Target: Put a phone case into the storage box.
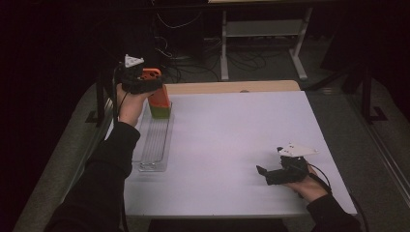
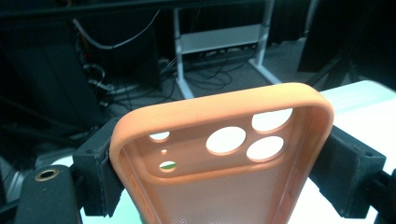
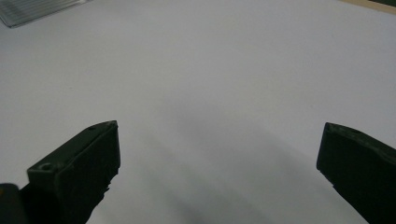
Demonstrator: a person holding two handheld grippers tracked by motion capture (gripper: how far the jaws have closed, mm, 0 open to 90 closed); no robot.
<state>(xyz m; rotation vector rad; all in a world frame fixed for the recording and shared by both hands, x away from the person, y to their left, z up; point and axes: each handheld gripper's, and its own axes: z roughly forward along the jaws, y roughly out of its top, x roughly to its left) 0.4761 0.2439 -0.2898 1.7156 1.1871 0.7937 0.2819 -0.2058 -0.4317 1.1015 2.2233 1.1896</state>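
My left gripper [image 1: 145, 81] is raised over the table's far left and is shut on an orange phone case [image 1: 158, 95]. In the left gripper view the two black jaws press on the long sides of the case [image 2: 224, 116], whose camera holes face me. The case's lower end hangs just above a green object [image 1: 160, 112], which stands at the far end of a clear ribbed tray [image 1: 155, 145]. My right gripper [image 1: 261, 172] lies low at the near right, pointing left. Its jaws stand wide apart over bare white tabletop [image 3: 219, 149], with nothing between them.
A white surface [image 1: 232, 145] covers the table, with a wooden strip [image 1: 232, 87] along the far edge. A corner of the tray [image 3: 32, 8] appears at the top left of the right gripper view. Beyond the table stand a white desk frame [image 1: 261, 29] and loose cables on a dark floor.
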